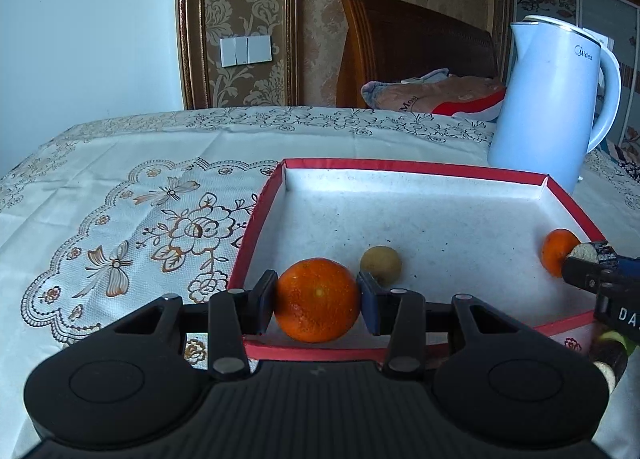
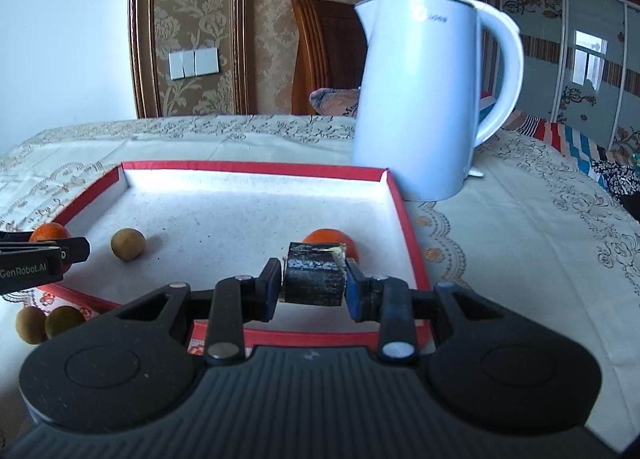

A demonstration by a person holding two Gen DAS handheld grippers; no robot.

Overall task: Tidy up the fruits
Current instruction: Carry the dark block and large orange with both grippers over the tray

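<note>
My left gripper (image 1: 317, 299) is shut on an orange (image 1: 318, 299) over the near left corner of a red-rimmed white tray (image 1: 256, 211). A small green-brown fruit (image 1: 380, 265) lies in the tray behind it. My right gripper (image 2: 313, 281) is shut on a dark sugarcane piece (image 2: 314, 279) over the tray's near right part (image 2: 404, 219). A second orange (image 2: 332, 239) lies in the tray just behind the cane. The left gripper and its orange (image 2: 50, 233) show at the left of the right wrist view. Two more green-brown fruits (image 2: 46, 323) lie on the cloth outside the tray.
A white electric kettle (image 2: 420, 99) stands on the table just beyond the tray's far right corner. A floral tablecloth (image 1: 120, 199) covers the table. Another cane piece (image 1: 610, 359) lies on the cloth at the right. A wooden chair (image 1: 400, 43) stands behind the table.
</note>
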